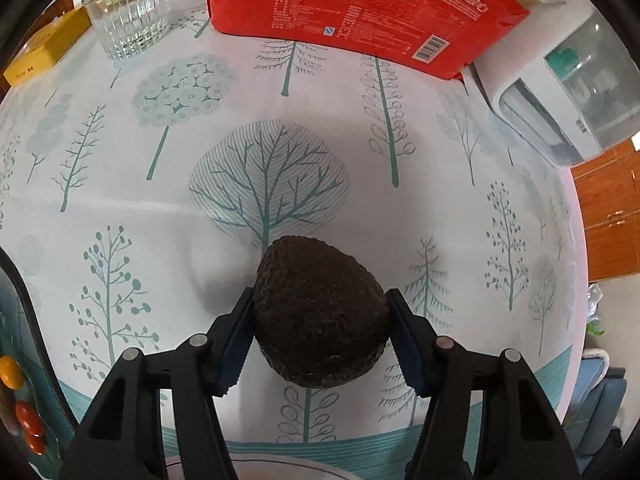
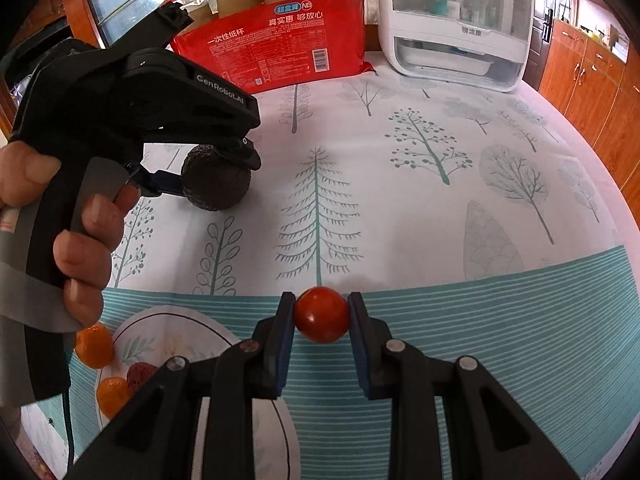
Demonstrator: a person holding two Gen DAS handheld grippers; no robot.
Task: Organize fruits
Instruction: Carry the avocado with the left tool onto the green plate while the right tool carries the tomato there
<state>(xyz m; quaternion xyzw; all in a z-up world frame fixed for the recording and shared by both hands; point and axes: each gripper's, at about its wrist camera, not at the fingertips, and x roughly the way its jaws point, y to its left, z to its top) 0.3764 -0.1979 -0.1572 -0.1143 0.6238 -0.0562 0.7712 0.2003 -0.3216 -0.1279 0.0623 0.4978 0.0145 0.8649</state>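
The left gripper (image 1: 320, 312) squeezes a dark, bumpy avocado (image 1: 320, 316) between its two blue pads. The avocado sits low over the tabletop (image 1: 160, 216), near the middle. In the right wrist view the same avocado (image 2: 214, 182) shows at about 10 o'clock, held by the left gripper (image 2: 216, 172), with the person's hand (image 2: 76, 236) around the black handle.

The right gripper (image 2: 322, 314) pinches a small red tomato (image 2: 322, 314) between its pads, above the striped teal edge of the cloth.

At 7 o'clock in the right wrist view there is a white plate (image 2: 168, 332) with a thin dark ring. Two little orange fruits (image 2: 96, 346) and a dark red one (image 2: 140, 372) are on or by it.

The tabletop wears a white cloth with teal trees printed all over. At 12 o'clock stands a red bag of paper cups (image 2: 276, 40). A white box with a clear lid (image 2: 456, 24) stands at 1 o'clock. In the left wrist view a clear glass (image 1: 128, 16) stands at 11 o'clock, with a yellow box (image 1: 44, 52) beside it. Brown wooden cupboards (image 2: 592, 72) line the room at 2 o'clock.
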